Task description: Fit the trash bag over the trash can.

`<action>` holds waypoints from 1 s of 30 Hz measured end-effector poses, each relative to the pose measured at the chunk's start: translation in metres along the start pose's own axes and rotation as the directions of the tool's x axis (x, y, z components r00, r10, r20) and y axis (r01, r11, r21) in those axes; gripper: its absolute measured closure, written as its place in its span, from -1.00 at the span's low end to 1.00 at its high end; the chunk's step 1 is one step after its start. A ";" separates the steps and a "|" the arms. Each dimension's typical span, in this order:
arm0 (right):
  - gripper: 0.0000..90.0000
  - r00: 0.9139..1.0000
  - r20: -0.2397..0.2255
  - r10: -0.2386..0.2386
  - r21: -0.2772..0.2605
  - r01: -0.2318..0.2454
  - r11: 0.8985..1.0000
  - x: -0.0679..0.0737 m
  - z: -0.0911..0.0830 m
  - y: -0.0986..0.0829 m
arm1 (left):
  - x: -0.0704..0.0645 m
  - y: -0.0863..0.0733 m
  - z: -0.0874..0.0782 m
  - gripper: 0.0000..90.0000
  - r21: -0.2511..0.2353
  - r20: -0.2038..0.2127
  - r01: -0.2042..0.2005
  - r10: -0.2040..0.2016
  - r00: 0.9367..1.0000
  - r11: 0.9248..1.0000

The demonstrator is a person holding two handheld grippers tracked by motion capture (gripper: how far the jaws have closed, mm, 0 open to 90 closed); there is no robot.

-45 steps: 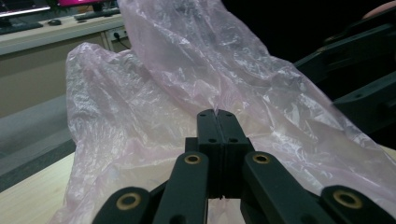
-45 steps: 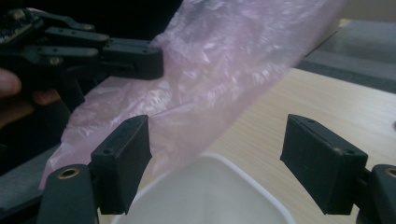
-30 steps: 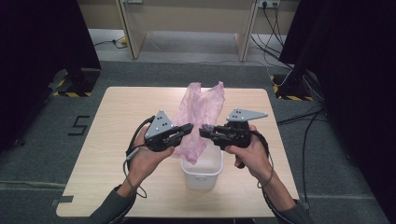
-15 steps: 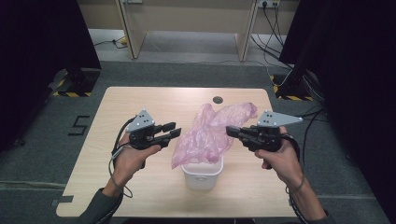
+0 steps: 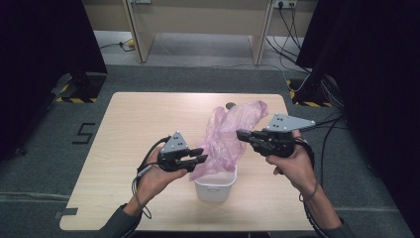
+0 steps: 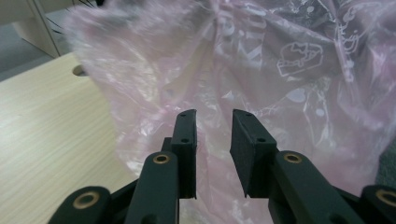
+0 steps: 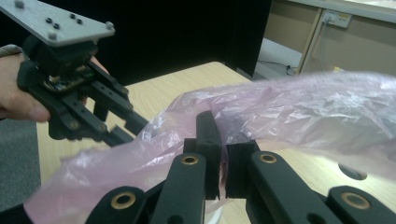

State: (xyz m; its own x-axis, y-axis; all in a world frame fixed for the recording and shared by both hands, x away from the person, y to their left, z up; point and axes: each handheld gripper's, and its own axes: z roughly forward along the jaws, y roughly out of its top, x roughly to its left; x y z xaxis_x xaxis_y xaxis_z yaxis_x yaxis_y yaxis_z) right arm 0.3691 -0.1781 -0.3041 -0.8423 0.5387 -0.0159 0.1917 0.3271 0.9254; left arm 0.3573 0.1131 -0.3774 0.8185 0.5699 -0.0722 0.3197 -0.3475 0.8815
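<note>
- Pink bag: thin plastic film w/ white print, hangs in the air between both grippers; lower end droops into the white tub just below and between them.
- Right gripper: jaws pinched nearly shut on a fold of the bag's upper edge; film bunches at the pads in the right gripper view. Looks like it carries the whole bag.
- Left gripper: jaws apart, moderate gap, nothing between them. In the left gripper view the film sits just ahead of the tips, maybe brushing them – can't tell for sure.
- Handling, my read: v. light, fully limp, no stiffness; will sag, swing and billow w/ any quick move. Slick surface, so a shallow pinch on one layer may slip.
- Tears easily if the two grippers pull hard apart.
- Where to grab: a gathered fold or rim edge just ahead of the left gripper, several layers deep, well into the pads – not the flat stretched panel.
- Bench under the tub; small dark hole in it beyond the bag.
</note>
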 end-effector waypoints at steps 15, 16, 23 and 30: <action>0.91 0.995 -0.089 -0.053 0.143 0.066 0.988 0.026 0.044 -0.034 | -0.009 0.000 -0.001 0.47 0.051 -0.018 -0.044 0.045 0.999 0.998; 0.91 0.995 -0.084 -0.055 0.151 0.068 0.986 0.025 0.043 -0.038 | -0.006 0.001 -0.012 0.43 0.028 -0.028 -0.040 0.041 0.999 0.999; 0.90 0.997 -0.051 -0.052 0.142 0.059 0.988 0.021 0.028 -0.044 | 0.032 0.007 -0.032 0.37 -0.046 -0.061 0.080 -0.083 0.995 0.996; 0.87 0.997 -0.051 -0.052 0.132 0.058 0.990 0.022 0.024 -0.046 | 0.044 0.014 -0.003 0.27 -0.017 -0.025 0.136 -0.136 0.990 0.991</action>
State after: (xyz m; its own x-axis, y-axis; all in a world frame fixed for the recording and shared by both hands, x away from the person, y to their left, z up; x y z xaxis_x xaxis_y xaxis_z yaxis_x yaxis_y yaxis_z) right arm 0.3537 -0.1629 -0.3559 -0.8755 0.4811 -0.0446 0.2072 0.4572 0.8649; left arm 0.3962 0.1352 -0.3674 0.7551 0.6306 -0.1796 0.4197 -0.2544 0.8713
